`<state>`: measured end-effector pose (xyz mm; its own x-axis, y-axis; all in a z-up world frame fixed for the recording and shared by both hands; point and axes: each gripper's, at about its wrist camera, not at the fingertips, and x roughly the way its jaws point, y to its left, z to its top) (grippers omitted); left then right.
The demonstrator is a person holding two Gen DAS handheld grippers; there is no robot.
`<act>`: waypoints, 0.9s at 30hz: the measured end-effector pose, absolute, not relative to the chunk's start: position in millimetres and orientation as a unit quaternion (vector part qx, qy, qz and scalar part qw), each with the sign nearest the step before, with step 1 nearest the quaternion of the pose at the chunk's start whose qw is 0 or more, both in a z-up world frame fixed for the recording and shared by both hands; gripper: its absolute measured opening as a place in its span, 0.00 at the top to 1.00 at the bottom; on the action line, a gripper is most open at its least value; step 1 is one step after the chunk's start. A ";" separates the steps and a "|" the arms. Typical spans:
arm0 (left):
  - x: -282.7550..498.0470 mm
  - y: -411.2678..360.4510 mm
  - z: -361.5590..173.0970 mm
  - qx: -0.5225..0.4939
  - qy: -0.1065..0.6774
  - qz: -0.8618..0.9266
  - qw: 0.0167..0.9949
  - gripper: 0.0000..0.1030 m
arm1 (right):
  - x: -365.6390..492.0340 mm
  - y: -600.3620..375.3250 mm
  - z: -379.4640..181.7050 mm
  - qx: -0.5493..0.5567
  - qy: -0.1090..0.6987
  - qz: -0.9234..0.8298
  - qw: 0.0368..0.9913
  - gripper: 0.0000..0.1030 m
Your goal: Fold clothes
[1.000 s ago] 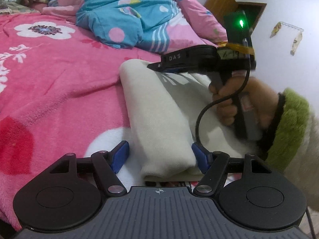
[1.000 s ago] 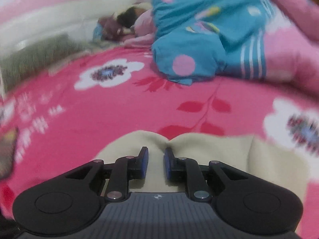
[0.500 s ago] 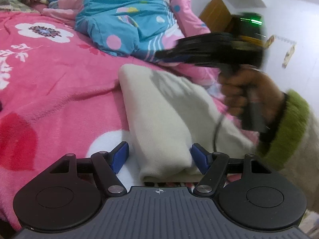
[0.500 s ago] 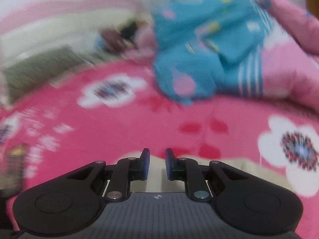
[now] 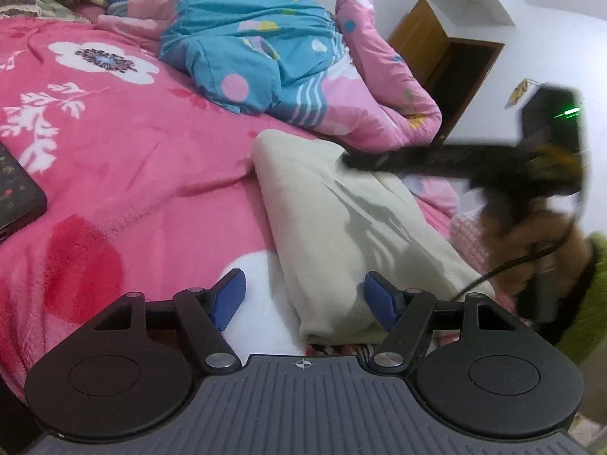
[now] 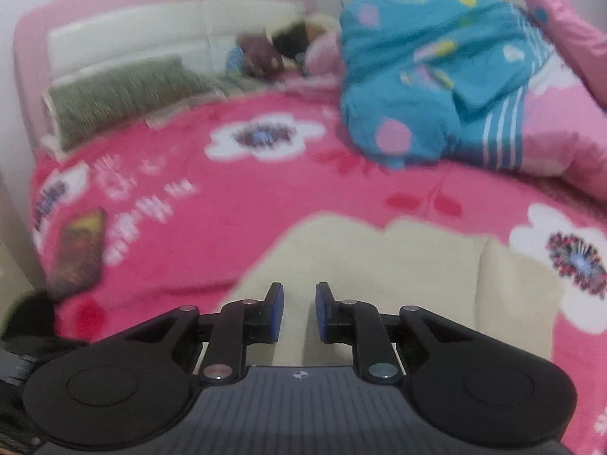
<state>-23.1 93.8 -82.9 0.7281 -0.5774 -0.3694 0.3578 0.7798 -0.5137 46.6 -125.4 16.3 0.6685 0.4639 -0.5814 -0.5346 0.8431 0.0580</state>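
Note:
A cream garment (image 5: 341, 227), folded into a long strip, lies on the pink flowered blanket (image 5: 132, 159). My left gripper (image 5: 303, 295) stands open at the strip's near end, its blue pads either side of the fold and clear of it. In the same view the right gripper (image 5: 436, 163), blurred by motion, hovers above the far part of the garment in a hand (image 5: 531, 242) with a green cuff. From the right wrist view, my right gripper (image 6: 299, 311) hangs over the cream garment (image 6: 379, 258). Its pads stand a narrow gap apart with nothing between them.
A person sleeps under a blue and pink quilt (image 5: 246, 49) at the far side of the bed. A dark flat device (image 5: 15, 193) lies on the blanket at the left. A green pillow (image 6: 121, 91) leans on the headboard. A wooden door (image 5: 417, 45) stands beyond the bed.
The right gripper has swung to the right and back above the garment, so more of the cream cloth shows beneath it. My left gripper has stayed open at the near end.

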 end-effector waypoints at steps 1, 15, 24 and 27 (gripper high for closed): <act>-23.1 94.1 -83.3 -0.208 0.263 -0.258 0.906 0.32 | 41.0 -128.9 19.1 -0.053 0.298 0.278 0.912 0.82; -27.3 93.4 -85.6 -0.196 0.261 -0.255 0.910 0.32 | 9.0 -134.2 13.2 -0.057 0.298 0.267 0.915 0.82; -29.3 91.6 -85.0 -0.186 0.260 -0.252 0.913 0.32 | 0.0 -134.9 -33.8 -0.078 0.327 0.247 0.909 0.81; -28.7 93.1 -85.9 -0.190 0.259 -0.255 0.912 0.32 | -6.6 -134.5 -31.7 -0.087 0.325 0.252 0.907 0.81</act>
<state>-28.7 93.1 -85.9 0.7356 -0.5634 -0.3763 0.3662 0.7979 -0.4788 -6.6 -134.5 -31.7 0.6617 0.4013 -0.6334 -0.5138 0.8579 0.0068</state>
